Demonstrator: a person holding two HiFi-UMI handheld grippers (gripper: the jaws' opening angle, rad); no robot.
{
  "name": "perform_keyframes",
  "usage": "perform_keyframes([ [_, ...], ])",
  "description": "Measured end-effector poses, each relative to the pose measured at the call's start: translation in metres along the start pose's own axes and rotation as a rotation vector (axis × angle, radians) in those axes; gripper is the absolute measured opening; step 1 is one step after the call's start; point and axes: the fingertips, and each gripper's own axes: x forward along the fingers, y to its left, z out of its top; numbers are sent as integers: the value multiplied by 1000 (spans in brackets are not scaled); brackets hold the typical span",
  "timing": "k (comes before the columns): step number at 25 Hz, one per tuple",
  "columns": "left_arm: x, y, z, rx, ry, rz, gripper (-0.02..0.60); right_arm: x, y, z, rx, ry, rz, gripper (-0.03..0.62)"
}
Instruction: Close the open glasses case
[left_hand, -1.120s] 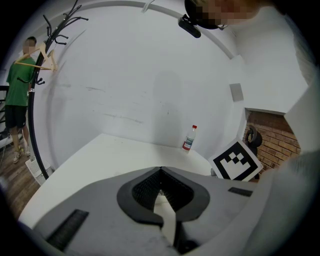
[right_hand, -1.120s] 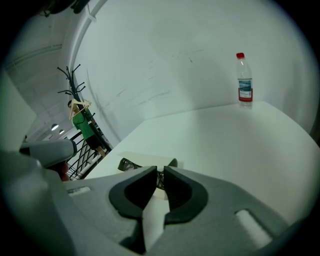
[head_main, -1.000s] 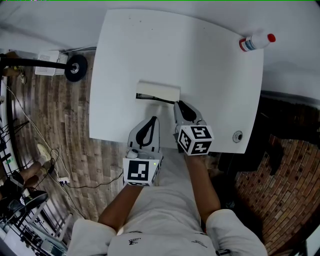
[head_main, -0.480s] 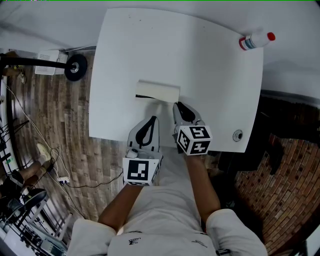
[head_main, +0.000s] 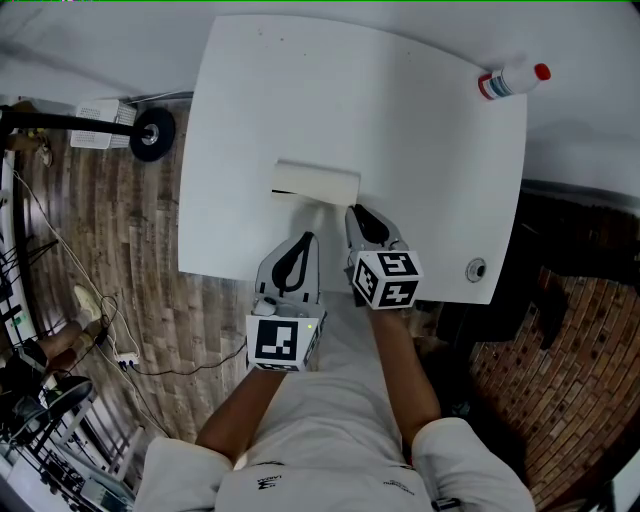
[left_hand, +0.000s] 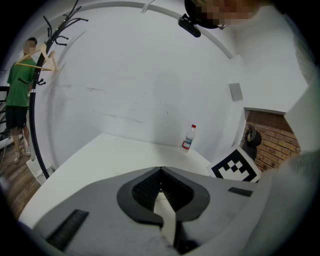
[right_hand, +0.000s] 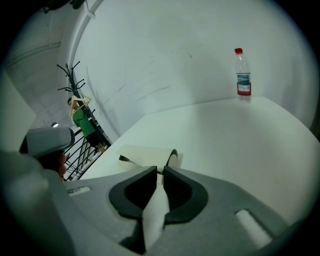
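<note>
Glasses case (head_main: 315, 183), cream and rectangular, lies on the white table (head_main: 430, 150) at 11 o'clock from the right gripper (head_main: 357, 212). Its dark gap is narrower than a second ago, now a slit at its left end. Left gripper (head_main: 308, 240) and right gripper both have jaws pressed together, empty.

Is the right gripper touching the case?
Cannot tell. In the head view the right gripper ends right at the case, no gap or contact plain; in the right gripper view its shut jaws cover that spot.
</note>
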Motion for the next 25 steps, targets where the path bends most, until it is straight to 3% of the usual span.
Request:
perform_keyframes([
  [25, -6, 2, 0, 5, -6, 8, -3, -2, -2, -11, 21, 17, -5, 41],
])
